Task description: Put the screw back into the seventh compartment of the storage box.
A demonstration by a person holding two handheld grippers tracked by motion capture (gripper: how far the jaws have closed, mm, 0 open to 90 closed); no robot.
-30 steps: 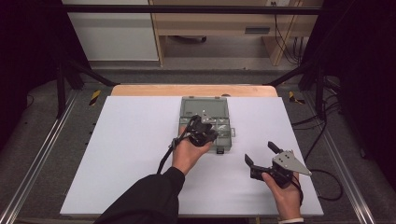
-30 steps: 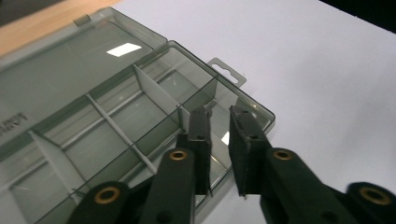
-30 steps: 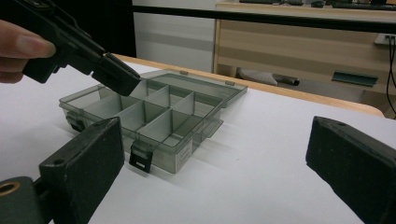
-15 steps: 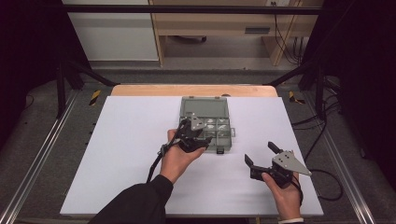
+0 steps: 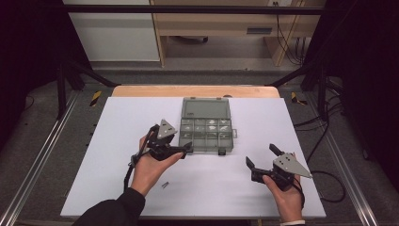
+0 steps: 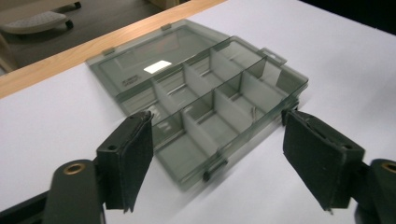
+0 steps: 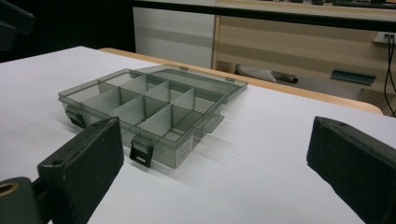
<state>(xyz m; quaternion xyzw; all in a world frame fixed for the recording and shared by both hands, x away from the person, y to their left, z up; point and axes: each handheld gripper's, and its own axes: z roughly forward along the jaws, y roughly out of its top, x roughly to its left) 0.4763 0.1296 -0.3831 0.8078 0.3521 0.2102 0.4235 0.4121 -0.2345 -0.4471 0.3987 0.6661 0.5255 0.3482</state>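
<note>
Smoky-plastic compartment box [image 5: 207, 126] sits mid-tabletop; left claw [image 5: 184, 149] has drawn back off it, jaws just opened, empty; right claw [image 5: 262, 157] gapes idle, so a fresh pick likely follows.

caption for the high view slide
Open compartment box on white table; left gripper and right gripper both open.

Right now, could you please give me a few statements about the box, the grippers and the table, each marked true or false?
1. The box lies open, lid flat behind the tray. True.
2. The left gripper is clamped on the box. False: its jaws have just been opening, with nothing pressed between them.
3. The right gripper is open and holds nothing. True.
4. A small screw lies on the table near the left hand. True.
5. The box has a single undivided tray. False: dividers split it into compartments.
</note>
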